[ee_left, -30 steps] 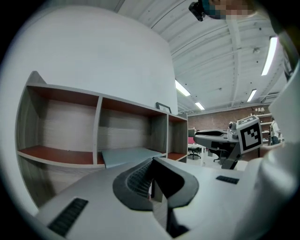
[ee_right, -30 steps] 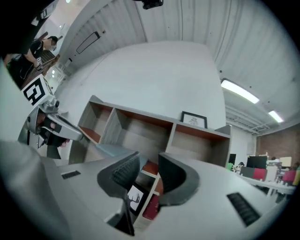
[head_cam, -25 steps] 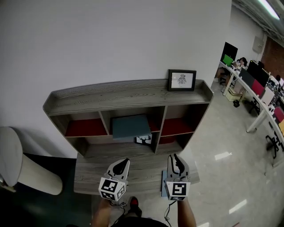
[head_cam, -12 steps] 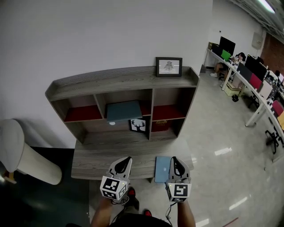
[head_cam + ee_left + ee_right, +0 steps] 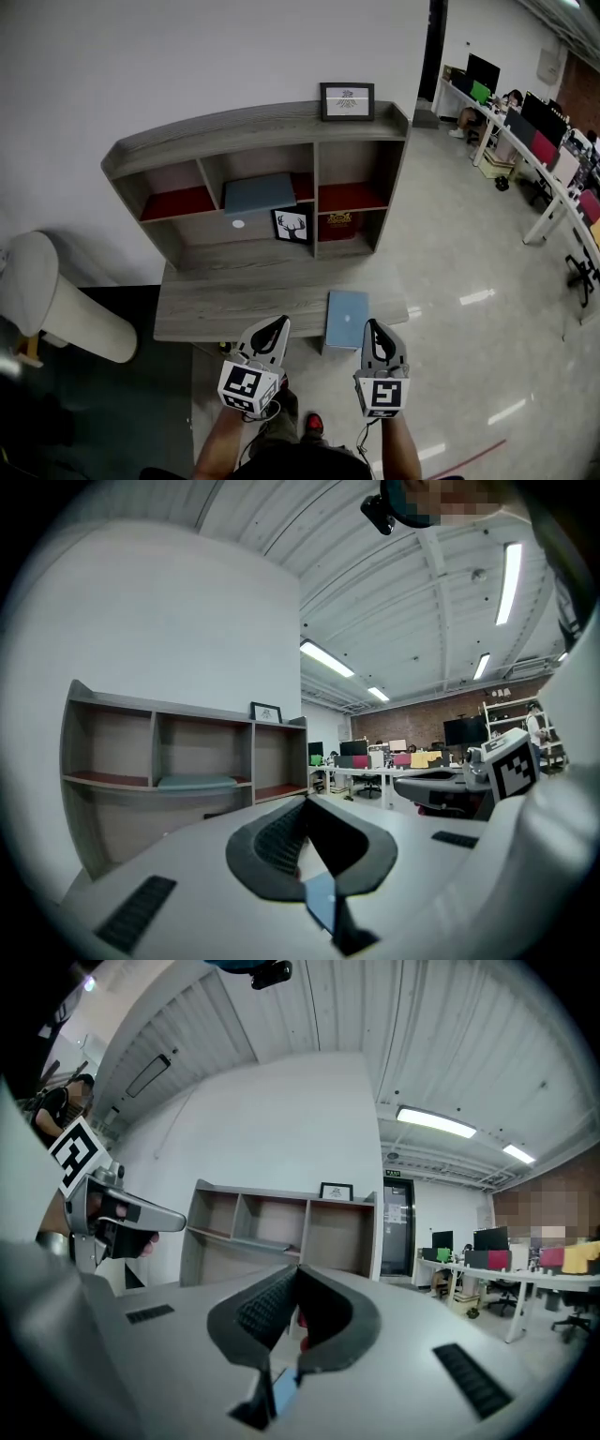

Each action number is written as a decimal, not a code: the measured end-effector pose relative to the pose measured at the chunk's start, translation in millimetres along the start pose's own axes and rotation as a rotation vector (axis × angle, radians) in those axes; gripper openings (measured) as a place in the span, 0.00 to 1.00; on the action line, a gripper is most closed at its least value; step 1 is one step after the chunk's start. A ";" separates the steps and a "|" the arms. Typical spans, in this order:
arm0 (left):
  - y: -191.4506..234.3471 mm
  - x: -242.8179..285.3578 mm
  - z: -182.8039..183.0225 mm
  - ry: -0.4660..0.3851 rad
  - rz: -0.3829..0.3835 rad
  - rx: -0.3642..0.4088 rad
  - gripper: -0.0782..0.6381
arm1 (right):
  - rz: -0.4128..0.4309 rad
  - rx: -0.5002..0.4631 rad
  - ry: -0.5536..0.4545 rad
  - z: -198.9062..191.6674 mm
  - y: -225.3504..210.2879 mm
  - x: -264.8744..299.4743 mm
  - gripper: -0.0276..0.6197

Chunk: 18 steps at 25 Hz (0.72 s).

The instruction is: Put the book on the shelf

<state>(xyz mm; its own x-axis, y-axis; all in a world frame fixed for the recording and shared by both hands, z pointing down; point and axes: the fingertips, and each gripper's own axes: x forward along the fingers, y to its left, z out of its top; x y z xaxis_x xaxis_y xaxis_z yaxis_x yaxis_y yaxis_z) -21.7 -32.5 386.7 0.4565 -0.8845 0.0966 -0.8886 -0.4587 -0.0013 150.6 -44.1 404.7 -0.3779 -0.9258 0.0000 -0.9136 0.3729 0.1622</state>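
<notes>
The light blue book (image 5: 347, 318) lies flat on the grey wooden desk (image 5: 234, 305), near the desk's front right corner, in the lower centre of the head view. It is not on the shelf unit (image 5: 253, 127), which rises at the back of the desk in the upper centre. The left gripper (image 5: 277, 323) and the right gripper (image 5: 375, 325) are at the bottom of the frame, in front of the desk edge, with the book between their tips and apart from both. Each gripper has its jaws pressed together and holds nothing. A small picture frame (image 5: 347, 100) stands on top of the shelf unit, and a deer picture (image 5: 292, 225) leans in the middle compartment.
</notes>
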 end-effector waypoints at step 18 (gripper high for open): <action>-21.3 18.1 -71.2 0.109 -0.064 -0.056 0.12 | -0.021 0.006 0.137 -78.9 4.6 -17.5 0.09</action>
<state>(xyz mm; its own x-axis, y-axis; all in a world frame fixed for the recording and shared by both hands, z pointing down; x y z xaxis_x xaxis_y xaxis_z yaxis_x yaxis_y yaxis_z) 2.2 -32.6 459.3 0.5070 -0.8378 0.2026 -0.8605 -0.5055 0.0632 164.9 -31.0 483.4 -0.3346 -0.9331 0.1316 -0.9223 0.3529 0.1574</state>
